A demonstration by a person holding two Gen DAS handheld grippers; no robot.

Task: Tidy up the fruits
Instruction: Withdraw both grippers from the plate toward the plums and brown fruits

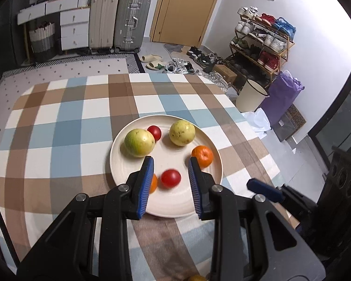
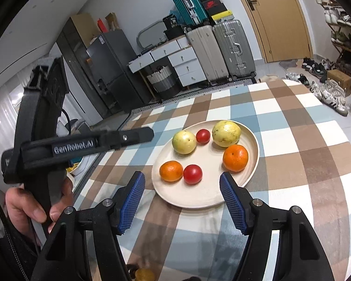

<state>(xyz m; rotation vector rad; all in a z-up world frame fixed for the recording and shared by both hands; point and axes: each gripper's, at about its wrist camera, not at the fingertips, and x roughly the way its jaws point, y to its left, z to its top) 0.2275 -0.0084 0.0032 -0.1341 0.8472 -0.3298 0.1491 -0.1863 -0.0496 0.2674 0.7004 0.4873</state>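
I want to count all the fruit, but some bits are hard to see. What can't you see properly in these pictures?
- Near orange: in the left wrist view, mostly hidden behind the left gripper's finger.
- Near tomato: blurred in the left wrist view.
- Yellowish thing at the bottom edge of the right wrist view: cut off and dark, can't tell what it is.
- Right gripper: in the left wrist view only one blue fingertip shows.

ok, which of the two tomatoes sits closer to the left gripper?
The near tomato, framed between the open left gripper's fingers beside an orange. The other tomato sits farther back, between the two guavas.
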